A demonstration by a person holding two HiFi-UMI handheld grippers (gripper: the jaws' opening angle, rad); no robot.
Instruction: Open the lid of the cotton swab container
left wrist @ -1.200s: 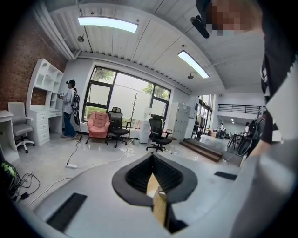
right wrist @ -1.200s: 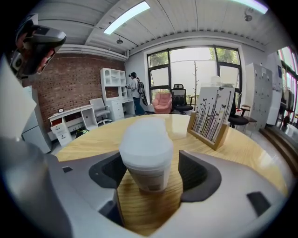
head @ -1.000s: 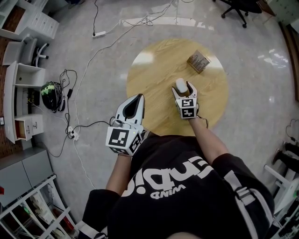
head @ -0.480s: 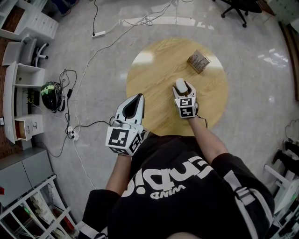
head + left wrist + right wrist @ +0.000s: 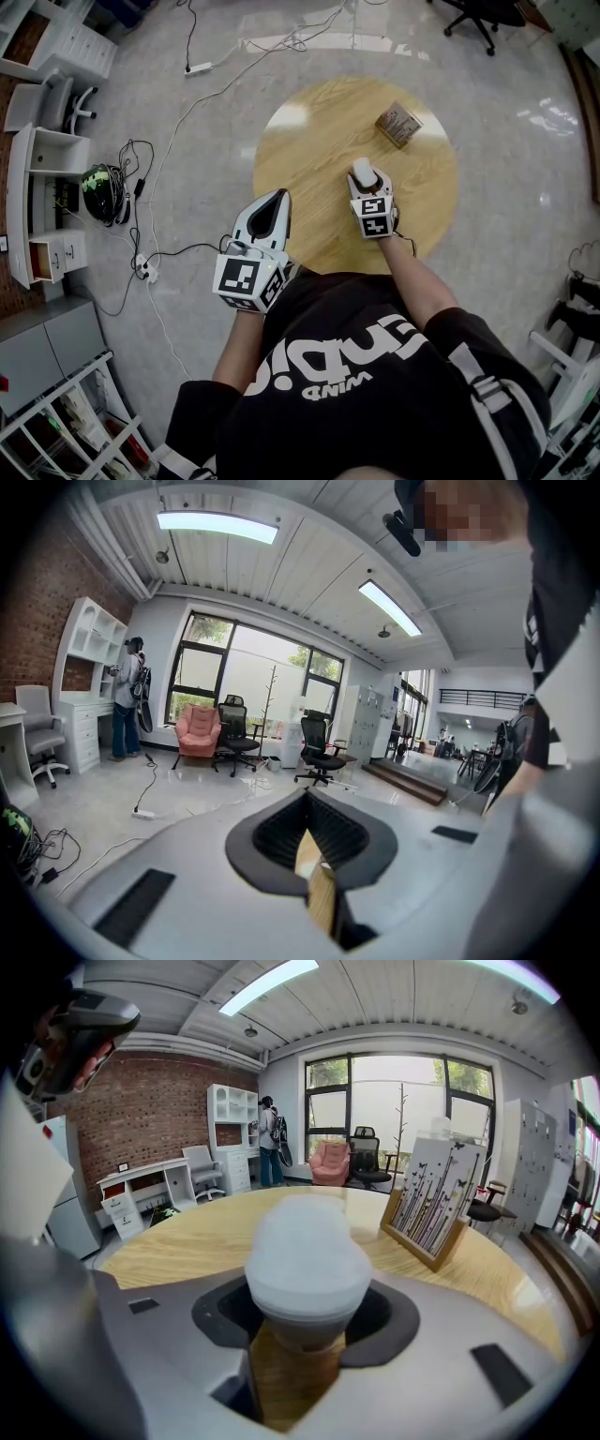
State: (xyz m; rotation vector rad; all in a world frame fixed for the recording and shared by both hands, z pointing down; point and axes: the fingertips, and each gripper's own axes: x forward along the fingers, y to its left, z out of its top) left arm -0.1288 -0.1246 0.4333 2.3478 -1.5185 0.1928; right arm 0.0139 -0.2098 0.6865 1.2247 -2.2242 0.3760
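White domed lid (image 5: 307, 1258) — tan container (image 5: 300, 1326)

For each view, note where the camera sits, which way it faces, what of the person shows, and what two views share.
Head view: on the head, facing steeply down at the table; torso, both arms.
Left gripper view: on the shut left gripper, facing the windows; torso at right.
Right gripper view: on the right gripper, fingers just closed onto the cotton swab container; head upper left.
Shared: container, in head and right gripper views.

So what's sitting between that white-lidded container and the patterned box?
Nothing, just bare wooden table between the container and box; the head view shows it.
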